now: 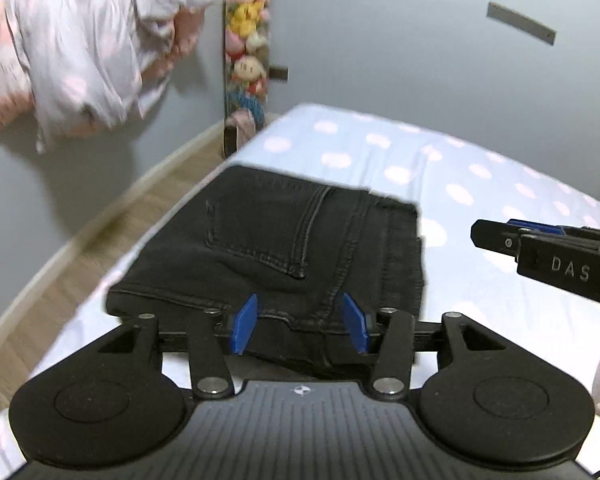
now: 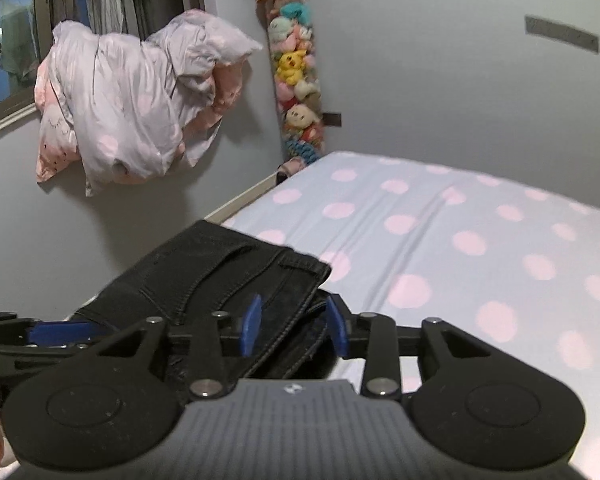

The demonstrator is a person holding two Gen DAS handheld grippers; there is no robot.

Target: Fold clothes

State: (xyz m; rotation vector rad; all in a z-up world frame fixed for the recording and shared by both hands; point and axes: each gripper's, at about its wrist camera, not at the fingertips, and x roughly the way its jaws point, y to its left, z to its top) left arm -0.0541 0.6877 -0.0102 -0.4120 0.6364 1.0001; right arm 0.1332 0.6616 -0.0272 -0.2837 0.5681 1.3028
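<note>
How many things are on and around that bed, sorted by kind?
Folded black jeans: 1
Polka-dot bed: 1
Bundle of pale bedding against the wall: 1
Column of plush toys: 1
Handheld grippers, left and right: 2
Total: 6

We see grey walls [image 2: 420,80], a bed [image 2: 480,240] with a pale blue, pink-dotted sheet, a wood floor [image 1: 100,232] with a light skirting, a window [image 2: 4,40] with hanging clothes, bundled bedding [image 2: 132,100] against the wall, and a column of plush toys [image 2: 296,72] in the corner.
</note>
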